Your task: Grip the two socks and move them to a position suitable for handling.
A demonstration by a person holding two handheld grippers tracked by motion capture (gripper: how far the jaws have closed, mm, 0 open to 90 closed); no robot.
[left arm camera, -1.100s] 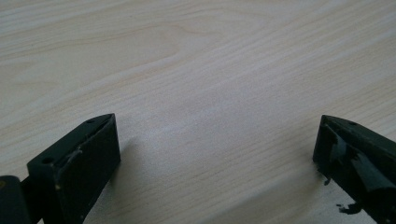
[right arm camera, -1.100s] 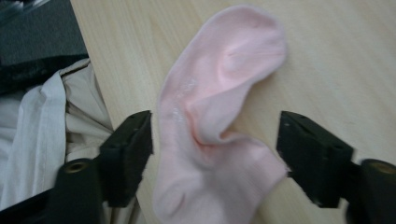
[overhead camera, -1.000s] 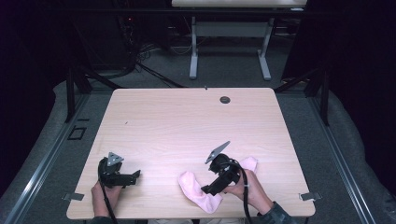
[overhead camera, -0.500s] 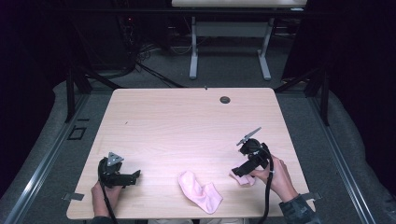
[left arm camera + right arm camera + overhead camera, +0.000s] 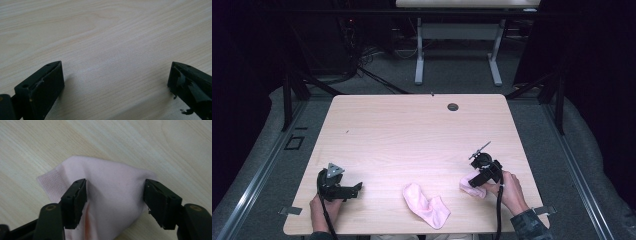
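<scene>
Right gripper (image 5: pixel 475 181) now low at the table's right front, shifted rightward and down from its place a second ago beside the middle sock; jaws just closing, half apart, straddling a small pink sock (image 5: pixel 473 185) that lies bunched on the wood. Pads at either flank of the fabric in the right gripper view (image 5: pixel 113 202), cloth (image 5: pixel 112 202) humped between them; firm pinch not confirmed, left pad at the fabric's edge, right pad just beside it. Ribbed cuff of this sock toward the upper left of that view, flat on the table (image 5: pixel 175 150).

Left gripper (image 5: pixel 341 189) unchanged in place at the left front corner, held in the person's left hand (image 5: pixel 321 210), grey three-cornered plate on top. Jaws wide apart in the left gripper view (image 5: pixel 115 82), bare wood grain between them, nothing held or touched.

Second pink sock (image 5: pixel 427 205) flat near the front edge at centre, well apart from both grippers, lying as before. Right hand (image 5: pixel 511 192) behind its gripper, sleeve at the table edge. Round dark grommet (image 5: pixel 453 106) near the far edge. No containers on the tabletop (image 5: pixel 412 135).
</scene>
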